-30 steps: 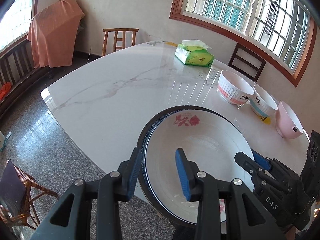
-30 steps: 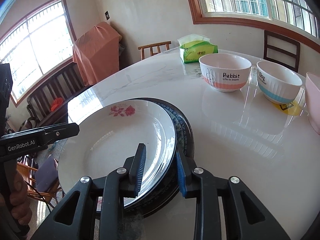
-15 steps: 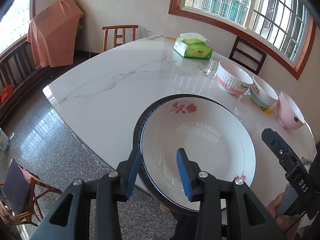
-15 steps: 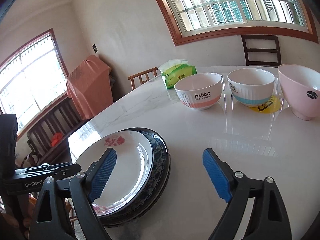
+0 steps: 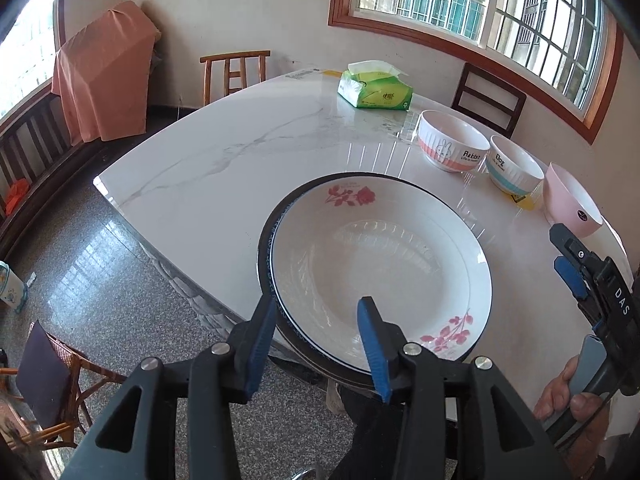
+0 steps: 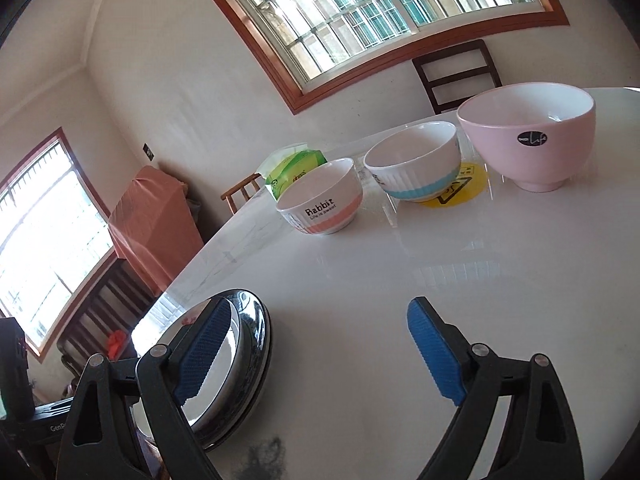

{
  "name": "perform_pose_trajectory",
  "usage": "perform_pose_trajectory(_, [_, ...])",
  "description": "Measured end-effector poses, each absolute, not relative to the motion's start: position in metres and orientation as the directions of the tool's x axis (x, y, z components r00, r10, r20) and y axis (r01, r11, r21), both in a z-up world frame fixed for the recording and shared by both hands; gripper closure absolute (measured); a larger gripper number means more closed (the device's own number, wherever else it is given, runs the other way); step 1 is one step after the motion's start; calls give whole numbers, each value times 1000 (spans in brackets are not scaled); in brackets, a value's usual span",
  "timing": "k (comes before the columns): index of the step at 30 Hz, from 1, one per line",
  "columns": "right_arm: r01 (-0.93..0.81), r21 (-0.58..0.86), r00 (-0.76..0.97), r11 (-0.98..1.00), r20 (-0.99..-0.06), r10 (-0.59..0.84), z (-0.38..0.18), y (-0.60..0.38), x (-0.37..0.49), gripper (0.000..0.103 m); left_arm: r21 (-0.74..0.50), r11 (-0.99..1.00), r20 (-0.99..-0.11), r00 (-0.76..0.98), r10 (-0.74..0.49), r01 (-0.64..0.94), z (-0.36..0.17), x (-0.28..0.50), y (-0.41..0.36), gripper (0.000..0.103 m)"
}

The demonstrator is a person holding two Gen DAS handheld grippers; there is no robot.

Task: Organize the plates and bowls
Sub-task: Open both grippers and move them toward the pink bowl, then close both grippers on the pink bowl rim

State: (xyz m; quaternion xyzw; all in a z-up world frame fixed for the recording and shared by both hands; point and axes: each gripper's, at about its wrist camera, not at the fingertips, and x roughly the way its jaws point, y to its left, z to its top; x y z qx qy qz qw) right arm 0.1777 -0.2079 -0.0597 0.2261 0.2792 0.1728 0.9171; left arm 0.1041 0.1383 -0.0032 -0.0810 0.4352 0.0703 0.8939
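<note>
A white flowered plate (image 5: pixel 380 264) tops a stack of dark-rimmed plates (image 5: pixel 266 240) at the near edge of the marble table (image 5: pixel 240 168). My left gripper (image 5: pixel 318 340) straddles the stack's near rim. Its jaws are opening and the pads stand clear of the rim. My right gripper (image 6: pixel 320 304) is wide open and still opening over bare table, with its left finger in front of the plate stack (image 6: pixel 248 368). It also shows at the right edge of the left wrist view as the right gripper (image 5: pixel 572 268). Beyond it stand the Rabbit bowl (image 6: pixel 320 208), the Dog bowl (image 6: pixel 416 164) and the pink bowl (image 6: pixel 528 136).
A green tissue pack (image 5: pixel 374 90) lies at the far side of the table. A yellow sticker (image 6: pixel 460 192) is under the Dog bowl. Chairs stand around the table, and a wooden bench with an orange cloth lines the left wall. A hand (image 5: pixel 568 396) holds the right gripper.
My right gripper let go of the plates' rim, opened wide, rolled and drew away to the right toward the bowls. My left gripper's jaws widened a little as it backed off slightly.
</note>
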Motion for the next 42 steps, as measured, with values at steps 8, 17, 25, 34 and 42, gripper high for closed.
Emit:
perform_pose_trajectory(8, [-49,586,824,809,-434,365,-69,-269,161,14,-62,988,-785,619,39,-140,5,95,114,60])
perform_pose_trajectory(17, [100,553,868,827,-456,199,-69,-341,129,14,-60,998,-798,602,-37,-18,9,109,58,60])
perform_pose_trajectory(25, [143,574,845,806,-495,203,-73,-377,112,14,-93,990,-816,561,-139,110,15,143,-5,60])
perform_pose_trajectory(34, [85,428,803,900,-565,192,-44,-399,125,17,-225,952,-832,468,-299,209,20,218,-76,60])
perform_pose_trajectory(42, [23,424,738,906,-618,270,12,-433,207,45,-372,907,-806,416,-421,197,32,310,-122,60])
